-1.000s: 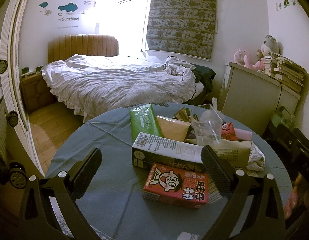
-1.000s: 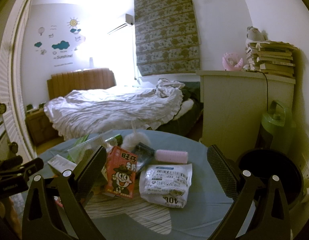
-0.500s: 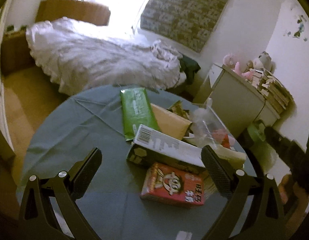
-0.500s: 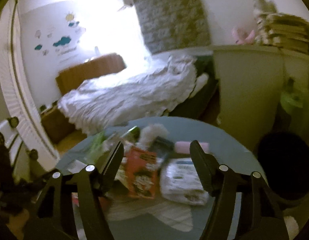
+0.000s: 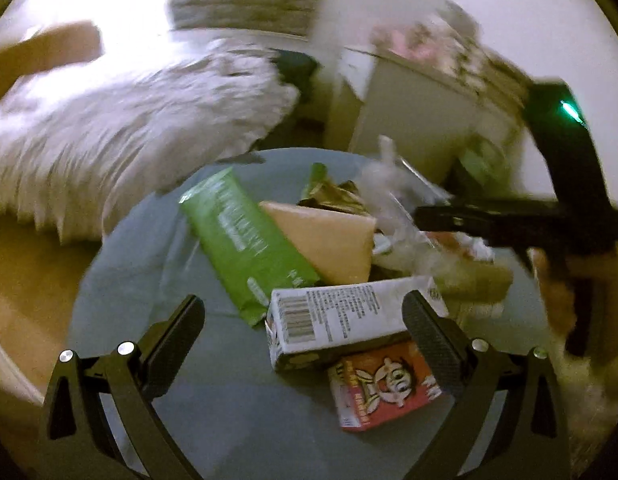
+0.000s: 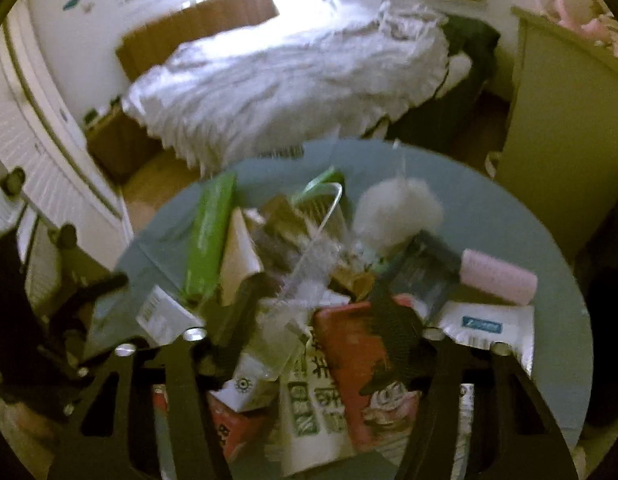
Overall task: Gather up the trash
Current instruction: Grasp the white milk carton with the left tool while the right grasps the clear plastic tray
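Observation:
A heap of trash lies on a round table with a blue-grey cloth (image 5: 121, 300). My left gripper (image 5: 303, 340) is open, low over the near end of the heap. A white barcode carton (image 5: 349, 316) and a red milk box (image 5: 385, 388) lie between its fingers, untouched. A green packet (image 5: 245, 240) and a tan envelope (image 5: 325, 240) lie beyond. My right gripper (image 6: 315, 316) hangs over the heap's middle, its jaws closing. Crumpled clear plastic (image 6: 297, 312) and a red box (image 6: 349, 352) sit between its fingers; no pressing contact shows. It also appears as the right gripper's black body (image 5: 489, 220).
A pink roller (image 6: 497, 276), a white fluffy ball (image 6: 397, 212) and a white labelled packet (image 6: 489, 328) lie on the table's right side. A dark bin (image 6: 605, 312) stands right of the table, by a pale cabinet (image 6: 565, 128). An unmade bed (image 6: 289, 80) fills the background.
Both grippers have tipped downward and moved in over the heap. The right gripper's jaws have narrowed from wide apart to about a third. The left jaws have stayed wide.

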`<state>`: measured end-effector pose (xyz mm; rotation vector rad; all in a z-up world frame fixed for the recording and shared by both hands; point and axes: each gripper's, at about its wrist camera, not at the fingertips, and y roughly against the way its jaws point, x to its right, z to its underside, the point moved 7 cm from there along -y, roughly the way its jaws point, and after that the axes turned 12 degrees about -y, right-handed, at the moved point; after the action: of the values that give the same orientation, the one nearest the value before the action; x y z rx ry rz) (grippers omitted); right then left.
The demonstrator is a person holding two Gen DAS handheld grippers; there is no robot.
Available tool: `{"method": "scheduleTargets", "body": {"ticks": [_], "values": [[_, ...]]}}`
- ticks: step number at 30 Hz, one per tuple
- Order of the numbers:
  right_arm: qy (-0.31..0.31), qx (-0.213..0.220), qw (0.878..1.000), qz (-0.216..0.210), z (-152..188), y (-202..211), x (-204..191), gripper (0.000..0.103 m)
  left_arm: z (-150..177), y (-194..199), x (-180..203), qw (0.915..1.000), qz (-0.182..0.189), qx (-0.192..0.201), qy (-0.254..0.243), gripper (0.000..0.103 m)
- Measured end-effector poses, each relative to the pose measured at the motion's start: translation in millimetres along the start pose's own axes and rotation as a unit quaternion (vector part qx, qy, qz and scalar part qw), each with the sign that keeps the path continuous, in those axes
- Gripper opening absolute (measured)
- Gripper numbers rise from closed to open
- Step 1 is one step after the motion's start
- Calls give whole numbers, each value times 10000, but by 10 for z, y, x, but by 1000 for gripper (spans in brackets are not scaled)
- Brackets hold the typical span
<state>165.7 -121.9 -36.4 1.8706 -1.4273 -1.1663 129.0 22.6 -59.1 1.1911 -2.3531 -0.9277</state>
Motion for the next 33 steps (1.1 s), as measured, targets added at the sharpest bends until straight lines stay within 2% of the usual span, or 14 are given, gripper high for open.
{"method": "scheduleTargets", "body": {"ticks": [2,3,6,9,11,13,15,17,20,22,23,28,33], "values": [[22,-25,10000,83,20,-47,69,25,-45,-37,46,9985,144,-96,-516,98],[-52,-14,10000,-4,22,-39,101,18,-59,-61,71,9969,260,-118,-730,98],[-358,-12,9989,-296,-7,-15,199,9,-82,-166,97,9924,512,-235,-1093,98],[-500,119,9974,-501,5,126,267,4,-74,-300,161,9862,602,-446,-1474,98],[-558,236,9962,-630,21,227,298,4,-81,-318,229,9836,771,-438,-1568,98],[-609,355,9948,-741,51,343,325,4,-21,-338,312,9798,922,-605,-1666,93],[-633,458,9942,-732,104,465,373,4,56,-370,386,9764,842,-822,-1810,91],[-627,497,9943,-700,150,532,406,4,101,-311,466,9777,974,-789,-1684,89],[-705,509,9936,-723,218,604,477,4,176,-229,555,9796,1006,-744,-1573,78],[-774,456,9931,-750,251,595,516,4,196,-174,612,9817,992,-708,-1463,65],[-821,408,9928,-776,279,590,541,4,186,-151,627,9830,951,-700,-1408,62],[-842,254,9930,-791,381,546,564,4,110,-169,797,9829,1098,-718,-1292,60],[-695,263,9950,-674,463,511,621,4,48,-301,969,9839,994,-744,-1283,61]]}}
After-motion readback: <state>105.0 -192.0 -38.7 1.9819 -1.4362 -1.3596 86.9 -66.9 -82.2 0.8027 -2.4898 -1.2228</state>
